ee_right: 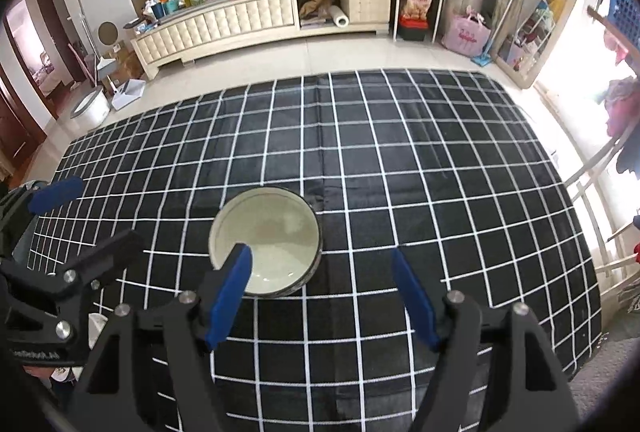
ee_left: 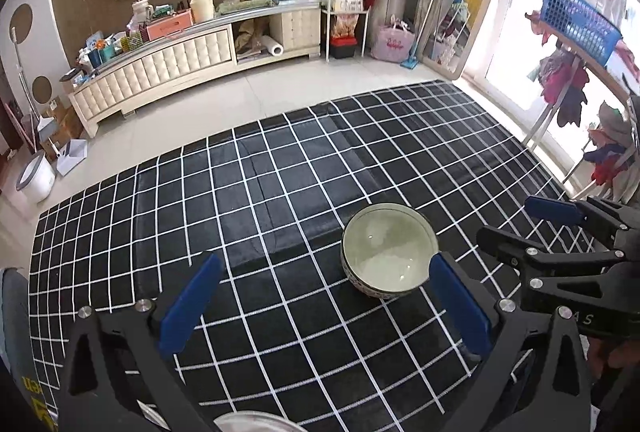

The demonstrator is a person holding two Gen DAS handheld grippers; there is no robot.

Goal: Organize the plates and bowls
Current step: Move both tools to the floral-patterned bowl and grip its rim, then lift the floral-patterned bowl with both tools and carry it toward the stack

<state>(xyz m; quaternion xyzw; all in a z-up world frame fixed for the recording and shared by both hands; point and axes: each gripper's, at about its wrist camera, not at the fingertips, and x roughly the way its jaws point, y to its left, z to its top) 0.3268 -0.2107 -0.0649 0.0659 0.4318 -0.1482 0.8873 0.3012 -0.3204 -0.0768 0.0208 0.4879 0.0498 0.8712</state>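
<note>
A pale green bowl (ee_left: 390,250) with a dark patterned outside stands upright on the black checked cloth (ee_left: 280,191). It also shows in the right wrist view (ee_right: 266,242). My left gripper (ee_left: 324,264) is open and empty; its right fingertip is just in front of the bowl's right rim. My right gripper (ee_right: 322,258) is open and empty; its left fingertip overlaps the bowl's near left rim. The right gripper also shows at the right edge of the left wrist view (ee_left: 520,224). A white plate rim (ee_left: 256,424) peeks in at the bottom edge.
The cloth covers a low table with tiled floor (ee_left: 240,95) beyond. A long cream cabinet (ee_left: 168,71) with clutter stands at the back wall. A white bucket (ee_left: 36,179) sits at the left; a clothes rack (ee_left: 580,91) stands at the right.
</note>
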